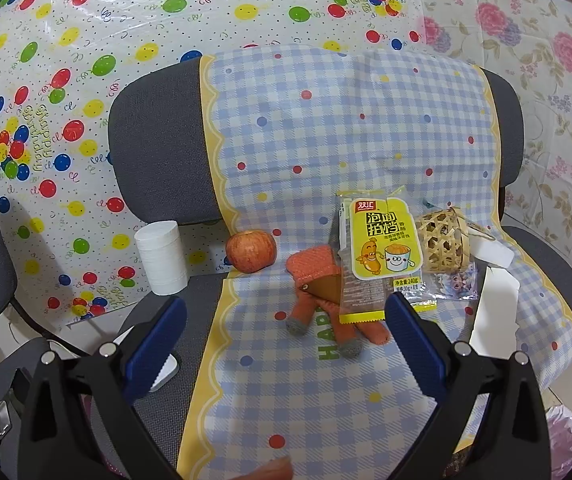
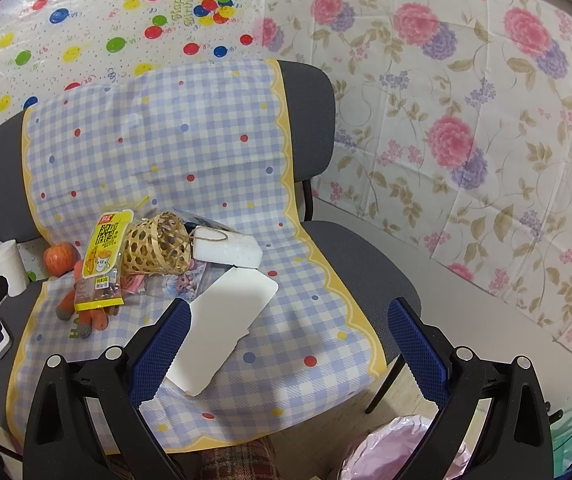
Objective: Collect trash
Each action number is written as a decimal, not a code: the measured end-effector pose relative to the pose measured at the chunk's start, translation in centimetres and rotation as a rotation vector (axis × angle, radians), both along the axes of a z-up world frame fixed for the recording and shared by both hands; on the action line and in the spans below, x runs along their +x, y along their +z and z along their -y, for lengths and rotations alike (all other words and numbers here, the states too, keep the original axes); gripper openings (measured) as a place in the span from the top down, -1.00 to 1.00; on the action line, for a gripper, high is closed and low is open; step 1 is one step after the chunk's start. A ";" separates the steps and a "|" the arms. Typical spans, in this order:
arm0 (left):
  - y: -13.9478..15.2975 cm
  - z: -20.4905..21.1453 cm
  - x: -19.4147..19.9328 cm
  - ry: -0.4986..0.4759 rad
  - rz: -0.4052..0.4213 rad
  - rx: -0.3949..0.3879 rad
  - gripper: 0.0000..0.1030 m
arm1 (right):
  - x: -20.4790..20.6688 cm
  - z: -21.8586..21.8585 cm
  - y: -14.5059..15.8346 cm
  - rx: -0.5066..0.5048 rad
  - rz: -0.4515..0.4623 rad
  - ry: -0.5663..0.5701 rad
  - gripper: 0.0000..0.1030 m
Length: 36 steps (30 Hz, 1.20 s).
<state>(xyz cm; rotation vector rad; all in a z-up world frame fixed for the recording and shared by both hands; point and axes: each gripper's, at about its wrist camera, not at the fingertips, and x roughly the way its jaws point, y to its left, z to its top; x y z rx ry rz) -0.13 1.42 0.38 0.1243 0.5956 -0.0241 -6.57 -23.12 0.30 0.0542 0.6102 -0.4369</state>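
Left wrist view: left gripper (image 1: 286, 328) spread wide, empty, hovering over the chair (image 1: 153, 136); yellow snack wrapper (image 1: 382, 252) lies on an orange glove (image 1: 326, 296). Right wrist view: right gripper (image 2: 286, 332) wide too, above a white foam sheet (image 2: 221, 328).

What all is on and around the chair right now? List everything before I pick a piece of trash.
Chair: one, grey, under a blue checked cloth.
Snack packet: one, yellow label, lying over the orange toy.
Toy: one, orange knitted, middle of the seat.
Apple: one, red, at the cloth's left edge.
Roll: one, white, upright on the seat left of the apple.
Basket: one, woven bamboo, on its side beside the packet.
Block: one, white, right of the basket.
Flat sheet: one, white, front of seat.
Picture wrapper: one, partly under the basket.
Bin bag: one, pink, floor at right.
Left gripper: open, empty.
Right gripper: open, empty.
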 end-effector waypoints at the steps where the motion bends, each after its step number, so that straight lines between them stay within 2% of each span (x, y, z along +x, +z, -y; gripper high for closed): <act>1: 0.0 0.1 0.0 0.000 -0.001 0.000 -0.87 | 0.0 0.0 0.0 0.000 0.000 -0.001 -0.88; 36: 0.0 0.0 0.0 0.004 0.000 0.004 -0.87 | 0.2 -0.2 -0.1 0.000 0.001 -0.004 -0.88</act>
